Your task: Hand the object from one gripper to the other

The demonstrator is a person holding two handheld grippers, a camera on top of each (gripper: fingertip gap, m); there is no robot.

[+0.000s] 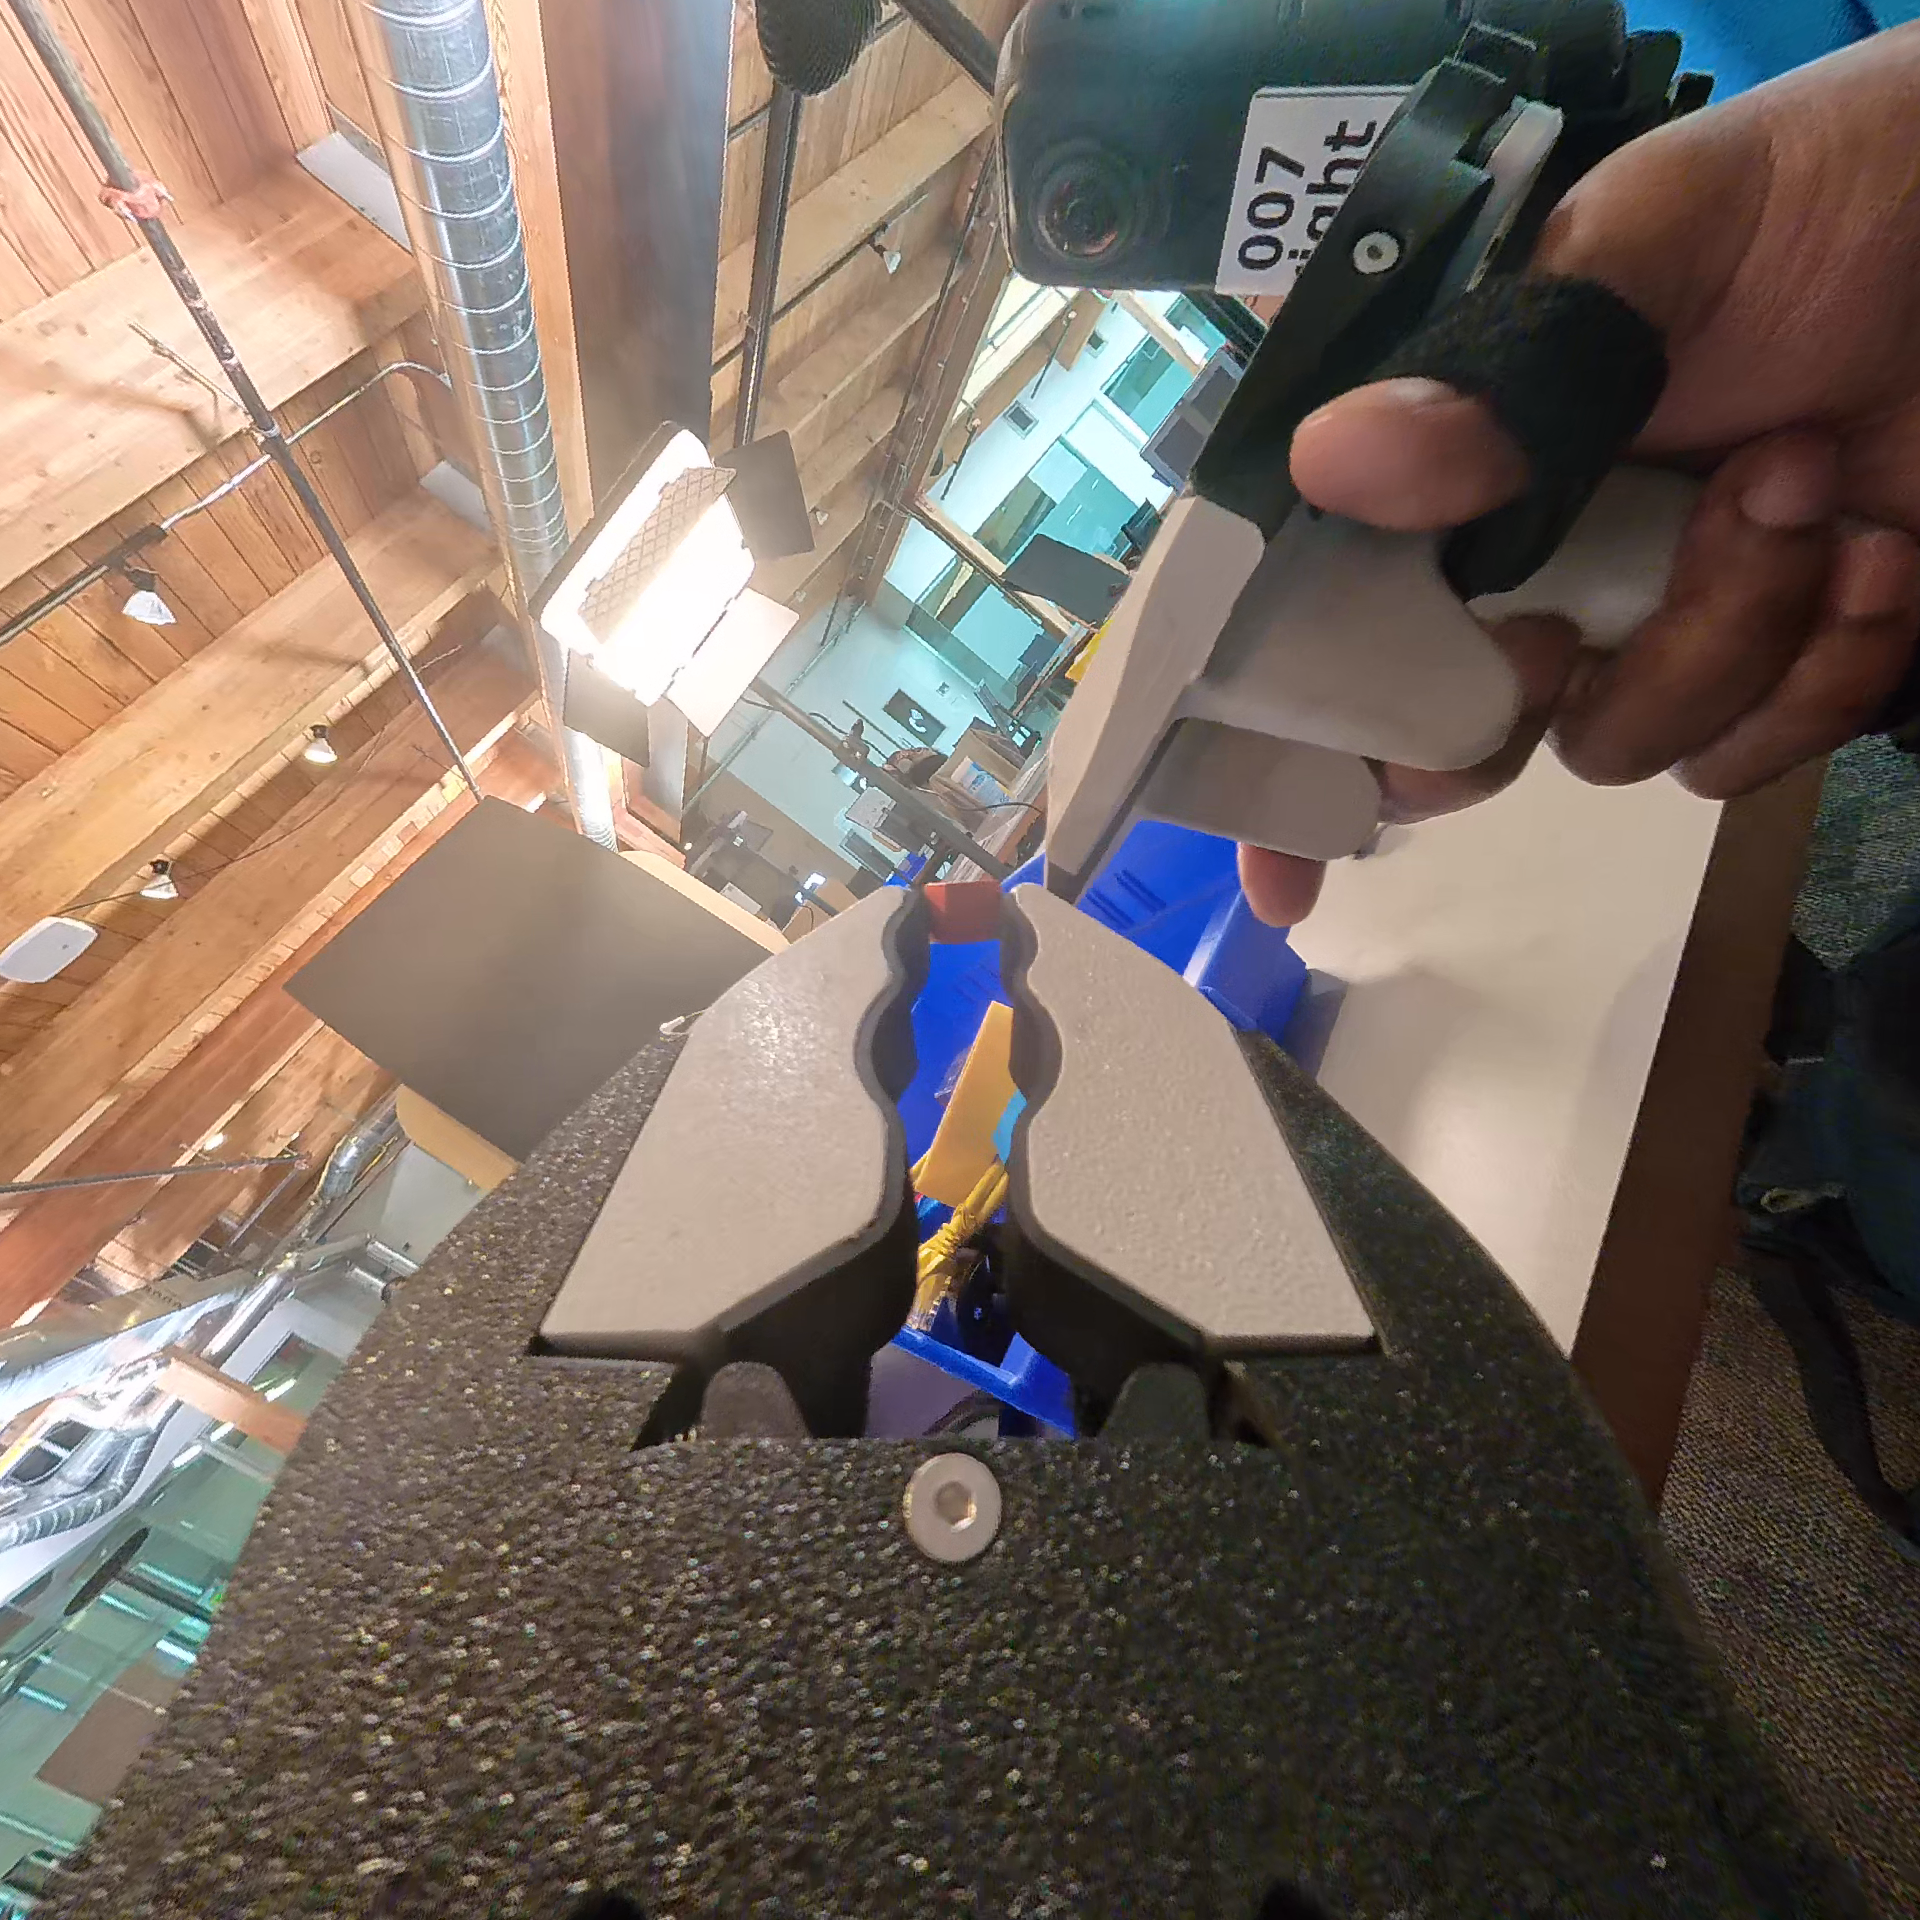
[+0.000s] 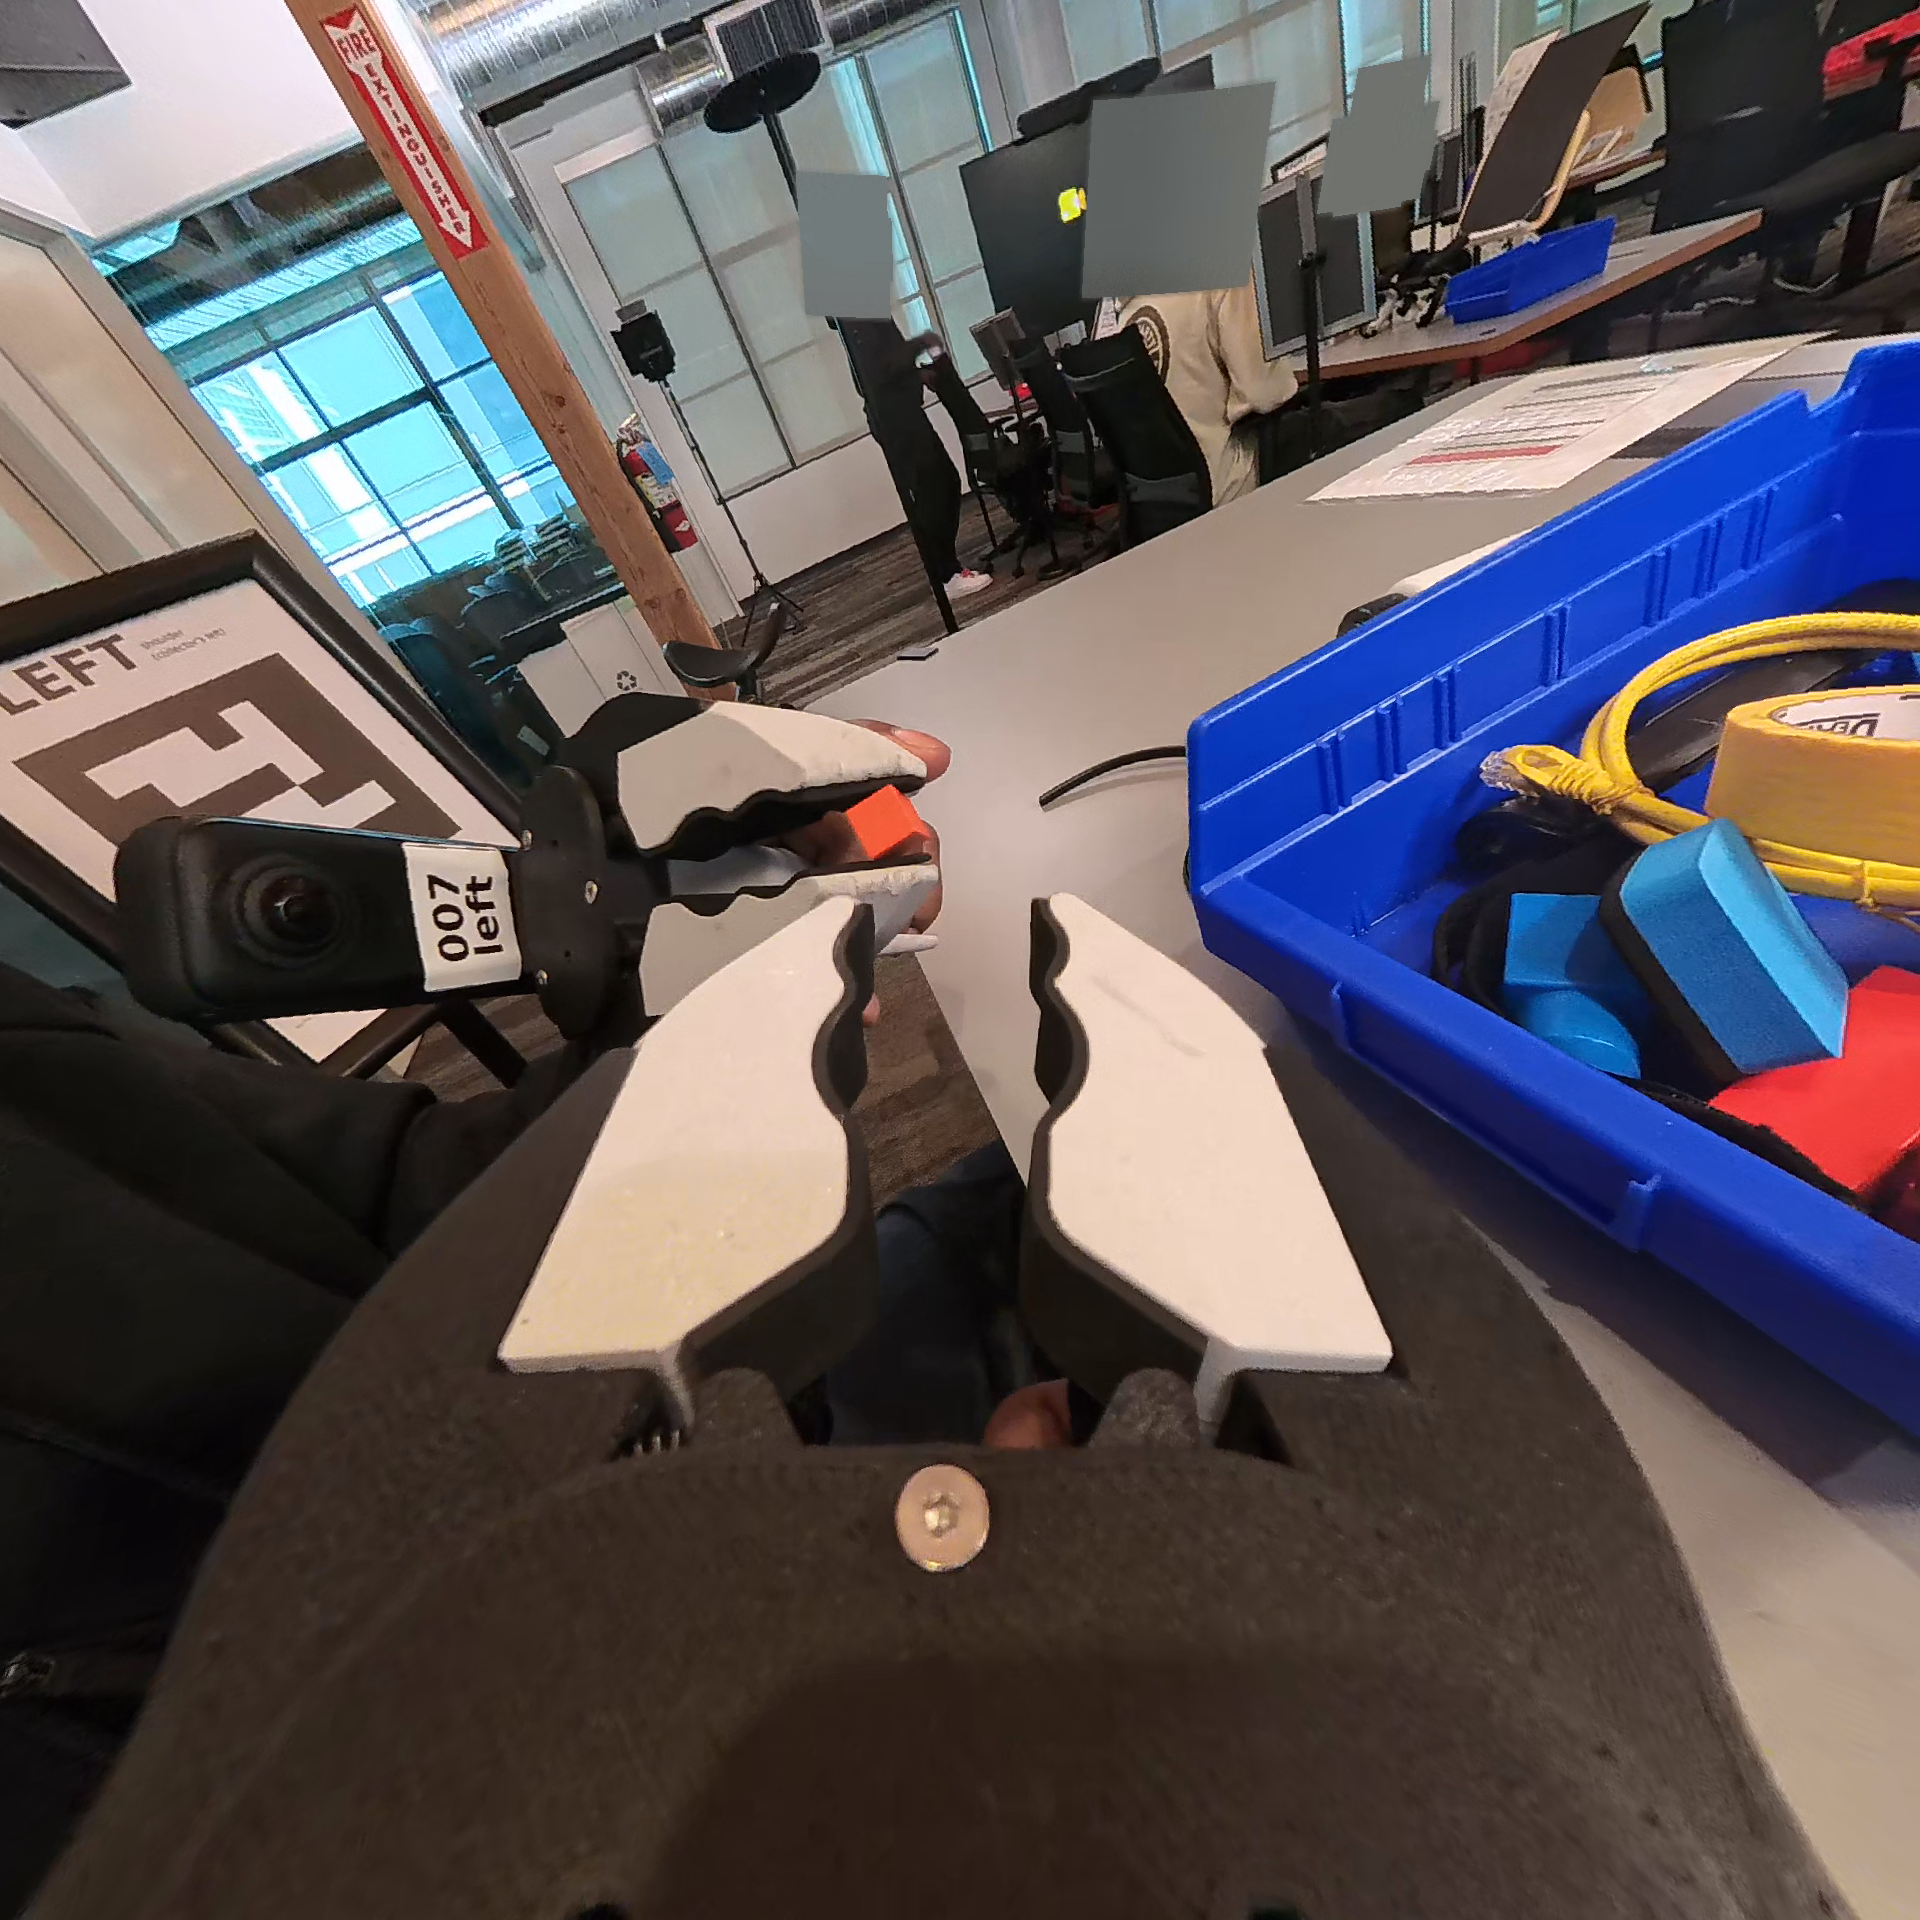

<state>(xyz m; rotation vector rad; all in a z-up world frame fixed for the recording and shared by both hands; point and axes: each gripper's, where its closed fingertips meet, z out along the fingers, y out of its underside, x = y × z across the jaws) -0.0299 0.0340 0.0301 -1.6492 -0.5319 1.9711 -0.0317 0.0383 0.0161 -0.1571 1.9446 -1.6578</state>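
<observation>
Held object: a small red-orange block, pinched at the very tips of the left gripper, in the air beside the table edge.
Left gripper jaws: closed on the block; only the tips hold it, and most of the block sticks out past them.
Right gripper: jaws apart with nothing between them, close to the left gripper but not yet around the block, which sits up and to the left of its gap.
Step in hand: judged to be the approach before the handover; the block has not changed grippers.
Doing it well: the right gripper likely needs to turn toward the exposed end of the block and close on faces the left tips do not cover, and the left should let go only once the right grips firmly.
Edges: the grey table ends just under the grippers, so a dropped block could fall past it to the carpet.
Open room: the bare table between the grippers and the blue bin is free; the bin's wall limits movement to the right.
</observation>
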